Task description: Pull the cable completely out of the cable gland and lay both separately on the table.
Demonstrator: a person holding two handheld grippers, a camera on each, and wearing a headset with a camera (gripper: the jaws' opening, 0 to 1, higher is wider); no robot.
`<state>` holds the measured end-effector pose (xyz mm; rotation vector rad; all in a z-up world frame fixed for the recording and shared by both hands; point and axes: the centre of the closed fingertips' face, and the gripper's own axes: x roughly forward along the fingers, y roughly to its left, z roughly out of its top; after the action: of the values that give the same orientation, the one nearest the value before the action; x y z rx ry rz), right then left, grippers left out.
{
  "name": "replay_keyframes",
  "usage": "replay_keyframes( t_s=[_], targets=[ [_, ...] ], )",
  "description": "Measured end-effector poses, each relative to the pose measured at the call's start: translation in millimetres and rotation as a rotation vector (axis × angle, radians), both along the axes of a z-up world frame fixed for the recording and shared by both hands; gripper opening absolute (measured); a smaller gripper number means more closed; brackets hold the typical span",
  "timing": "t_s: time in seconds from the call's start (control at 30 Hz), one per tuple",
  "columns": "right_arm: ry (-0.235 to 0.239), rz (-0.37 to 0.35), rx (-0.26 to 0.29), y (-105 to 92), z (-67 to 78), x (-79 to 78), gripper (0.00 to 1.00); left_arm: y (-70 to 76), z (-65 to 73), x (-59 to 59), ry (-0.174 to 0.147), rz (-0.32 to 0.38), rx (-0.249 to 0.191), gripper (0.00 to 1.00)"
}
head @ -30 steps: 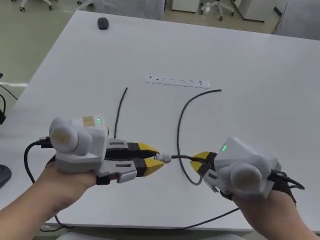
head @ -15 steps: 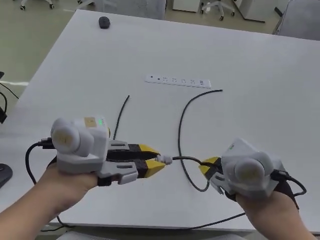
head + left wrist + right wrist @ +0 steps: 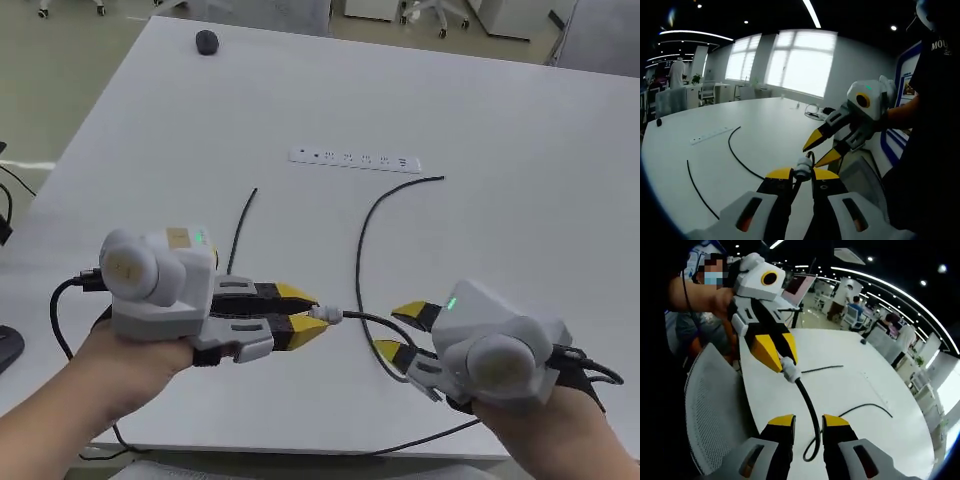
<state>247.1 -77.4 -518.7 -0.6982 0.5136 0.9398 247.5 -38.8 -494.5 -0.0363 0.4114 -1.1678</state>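
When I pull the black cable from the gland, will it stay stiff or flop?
Likely springy, not limp: the cable holds one smooth arc on the table. It looks thin and light, so its free end may whip sideways.

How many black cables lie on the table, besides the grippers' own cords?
2. A short straight cable lies alone at left; a long curved cable runs from near the power strip to the cable gland in the left gripper.
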Motion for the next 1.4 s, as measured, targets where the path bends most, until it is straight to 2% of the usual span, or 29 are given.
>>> replay_keyframes(
  t_s=[0.13,0.27,0.4,0.67,1.17,1.4],
  targets=[
    [-0.079,0.066,-0.09,15.2,8.8,3.7,0.12,0.4,-1.8,-0.3,0.0,0.001,0.006,0.15],
    [-0.086,0.101,-0.107,25.0,9.4,4.6,0.08,-0.6,-2.5,-1.8,-0.005,-0.004,0.011,0.15],
    [-0.095,0.138,-0.141,26.3,8.3,4.5,0.03,-1.3,-3.6,0.1,-0.011,-0.001,0.02,0.15],
    [-0.089,0.156,-0.144,24.2,4.7,5.9,0.0,-2.1,-3.7,2.6,-0.014,-0.011,0.035,0.15],
    [-0.028,0.065,-0.085,5.0,-2.5,21.4,0.0,-1.0,-6.3,11.5,-0.014,-0.001,0.047,0.15],
    [0.012,-0.03,-0.048,-11.2,-7.6,31.2,0.0,0.0,-7.0,14.7,-0.011,0.001,0.05,0.15]
  ],
)
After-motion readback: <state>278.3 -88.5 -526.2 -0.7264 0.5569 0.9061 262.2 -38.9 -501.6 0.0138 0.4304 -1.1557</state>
